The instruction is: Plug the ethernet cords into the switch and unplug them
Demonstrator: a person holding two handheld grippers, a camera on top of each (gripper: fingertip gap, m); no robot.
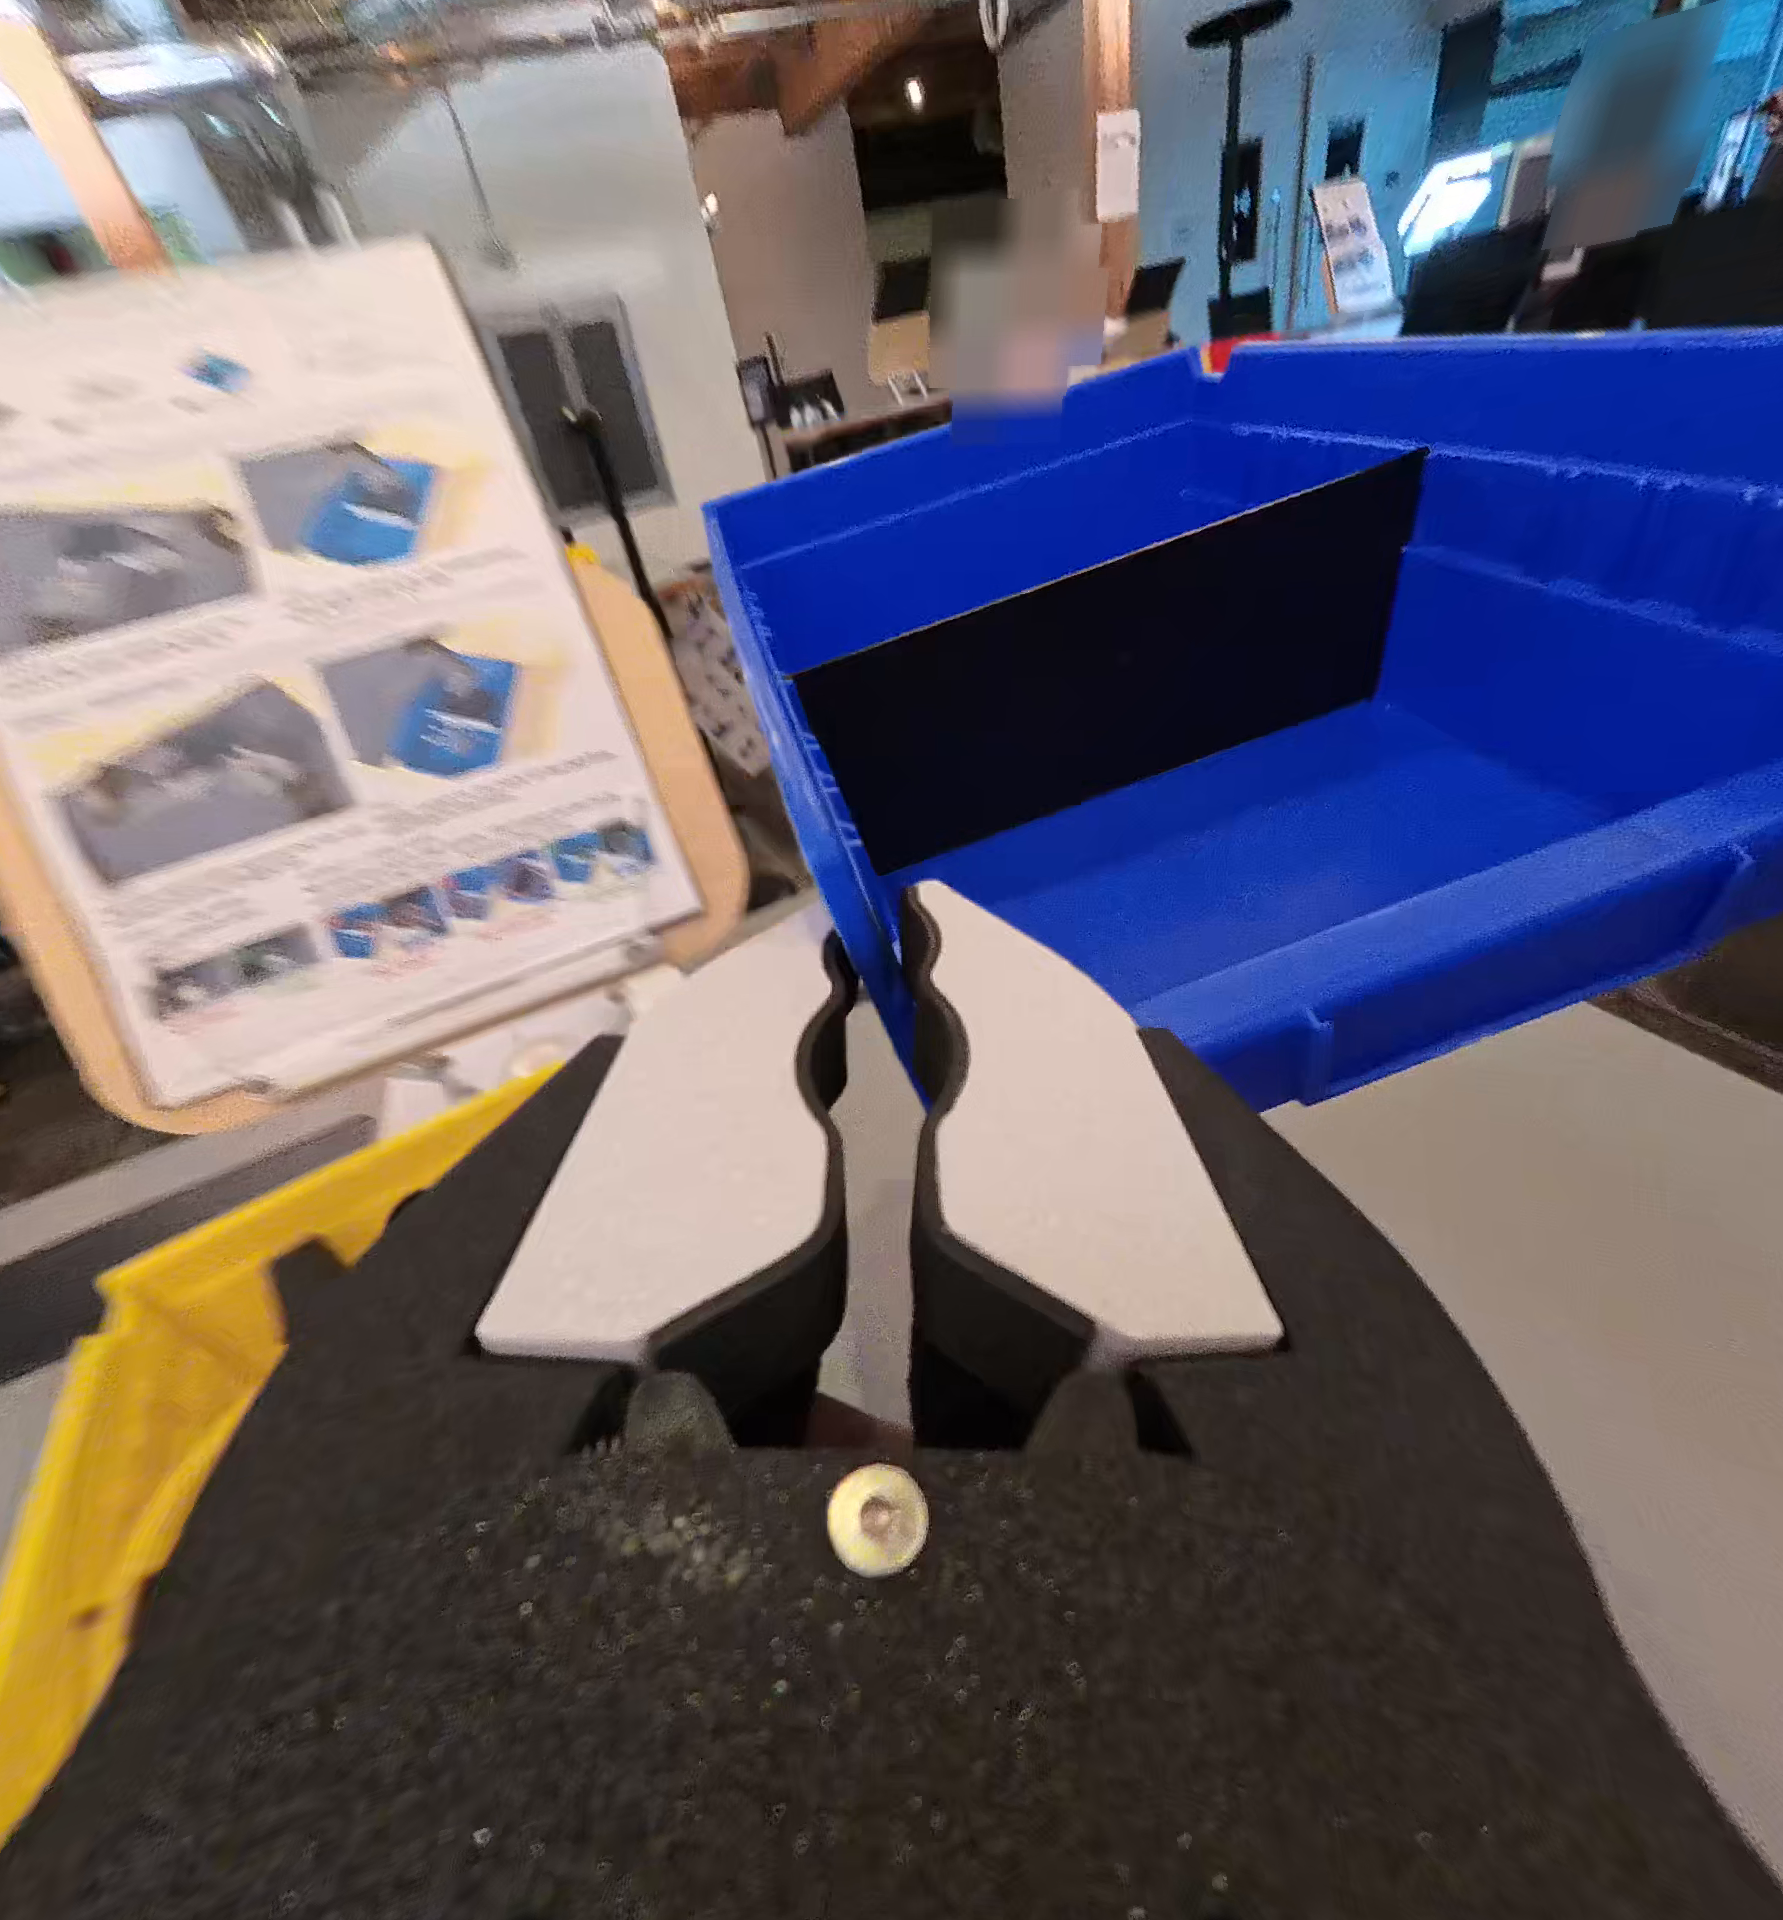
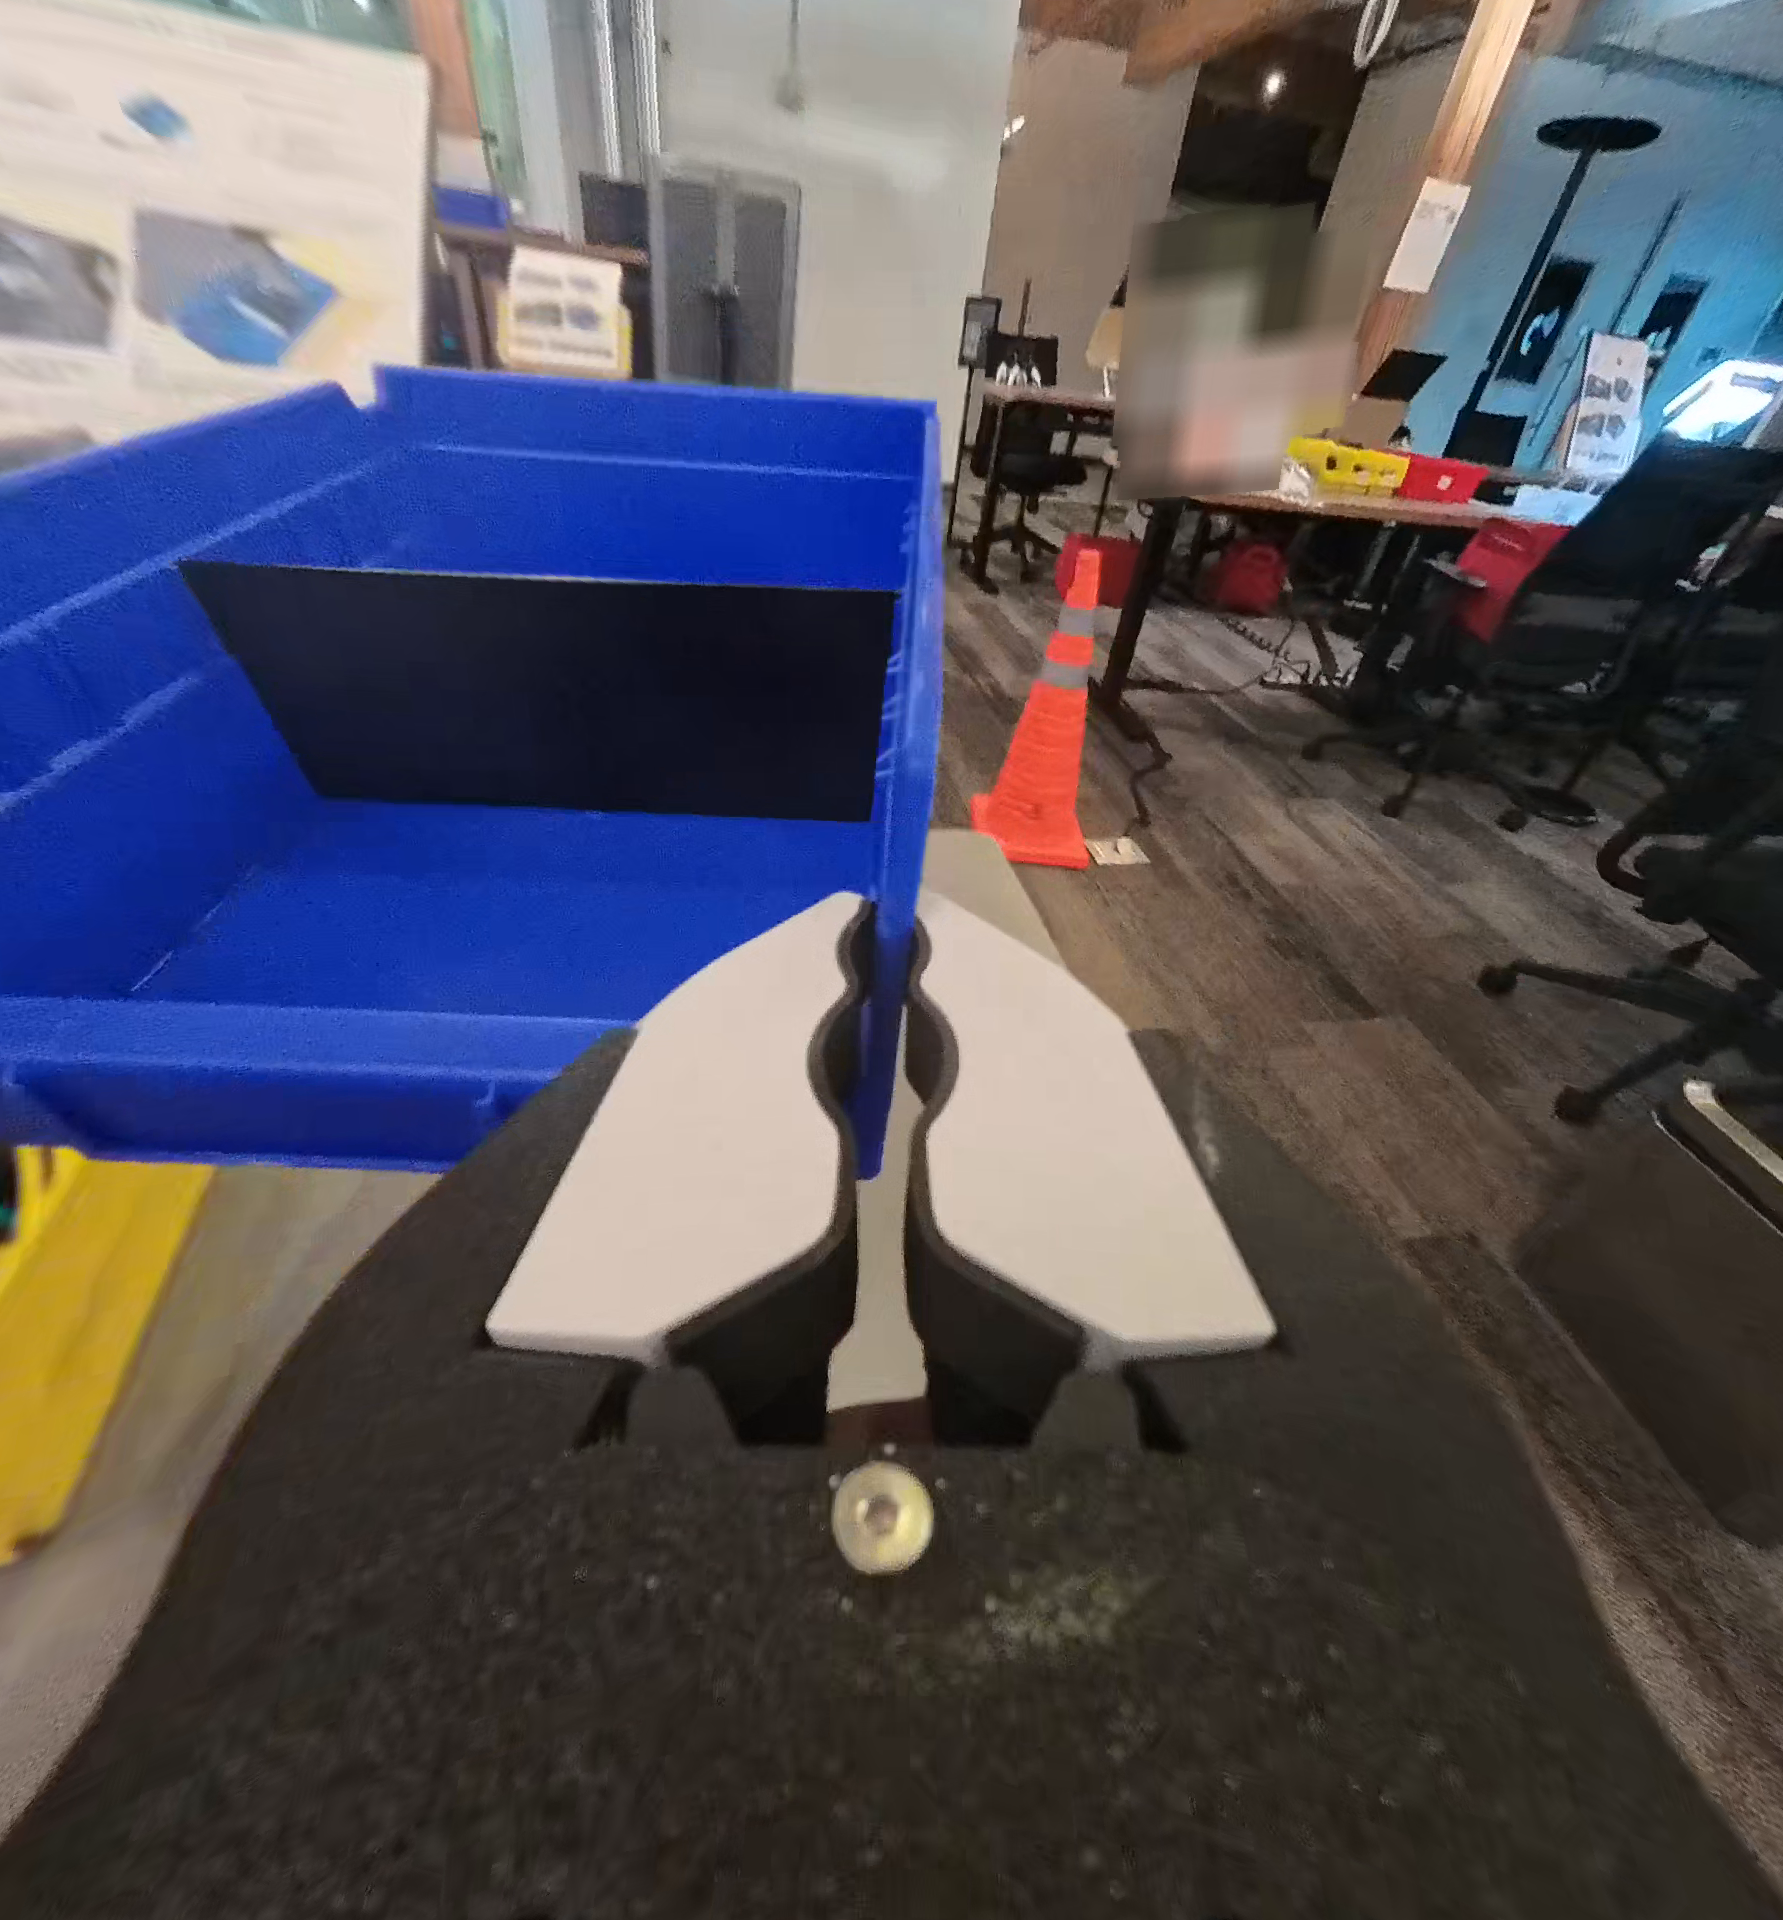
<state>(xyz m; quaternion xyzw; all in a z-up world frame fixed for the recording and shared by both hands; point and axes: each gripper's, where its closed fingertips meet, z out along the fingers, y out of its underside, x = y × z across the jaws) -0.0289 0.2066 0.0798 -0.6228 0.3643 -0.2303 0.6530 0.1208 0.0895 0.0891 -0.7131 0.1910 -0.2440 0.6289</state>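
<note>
A blue plastic bin point(image 1: 1334, 831) with a black divider panel point(image 1: 1105, 665) is held up above the grey table, tilted. Its near compartment looks empty. My left gripper point(image 1: 882, 935) is shut on the bin's left side wall. My right gripper point(image 2: 892, 925) is shut on the bin's point(image 2: 430, 883) right side wall. The black divider point(image 2: 575, 696) also shows in the right wrist view. No ethernet cords or switch show clearly; some cables lie in a yellow bin point(image 2: 25, 1351) at lower left of the right wrist view.
A yellow bin point(image 1: 139, 1403) sits at lower left in the left wrist view. An instruction board point(image 1: 284, 665) stands behind it on the grey table point(image 1: 1593, 1299). An orange cone point(image 2: 1048, 727), office chairs point(image 2: 1593, 644) and desks stand on the floor to the right.
</note>
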